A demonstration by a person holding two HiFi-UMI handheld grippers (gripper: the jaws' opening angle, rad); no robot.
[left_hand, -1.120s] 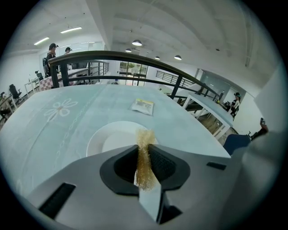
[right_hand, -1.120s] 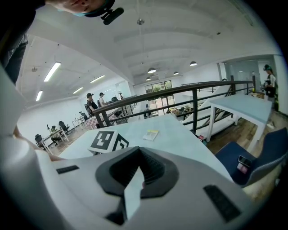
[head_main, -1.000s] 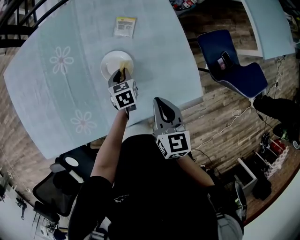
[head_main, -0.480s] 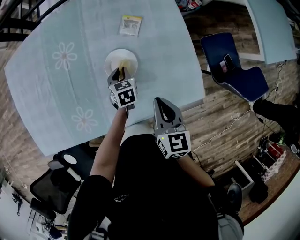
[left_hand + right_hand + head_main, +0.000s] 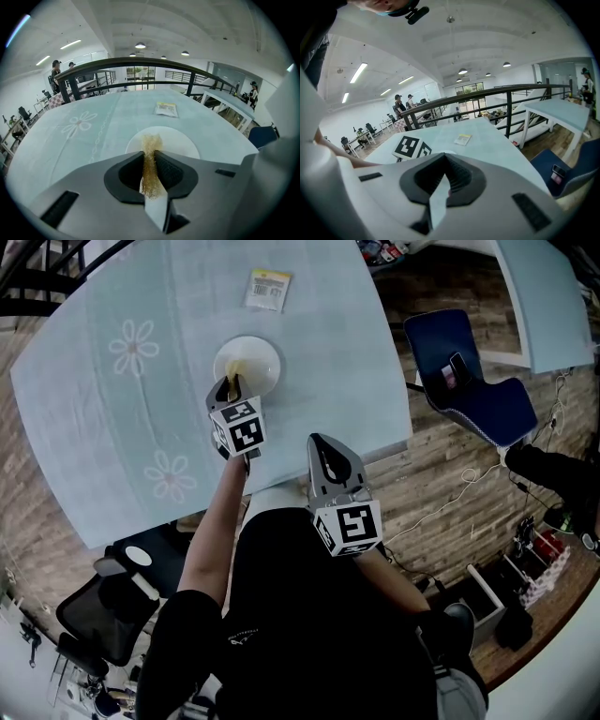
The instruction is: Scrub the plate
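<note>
Head view: left tongs are holding a scrub pad at a white plate.
Pale blue flowered surface [image 5: 309,352] is carrying everything. Right tongs [image 5: 325,448] are hovering over its near edge, pressed together with nothing between them. Left tongs [image 5: 229,388] are pinching a golden scrub pad [image 5: 151,161] over the near rim of the plate [image 5: 261,357], which is sitting mid-surface. A small packet [image 5: 268,289] is lying beyond it.
</note>
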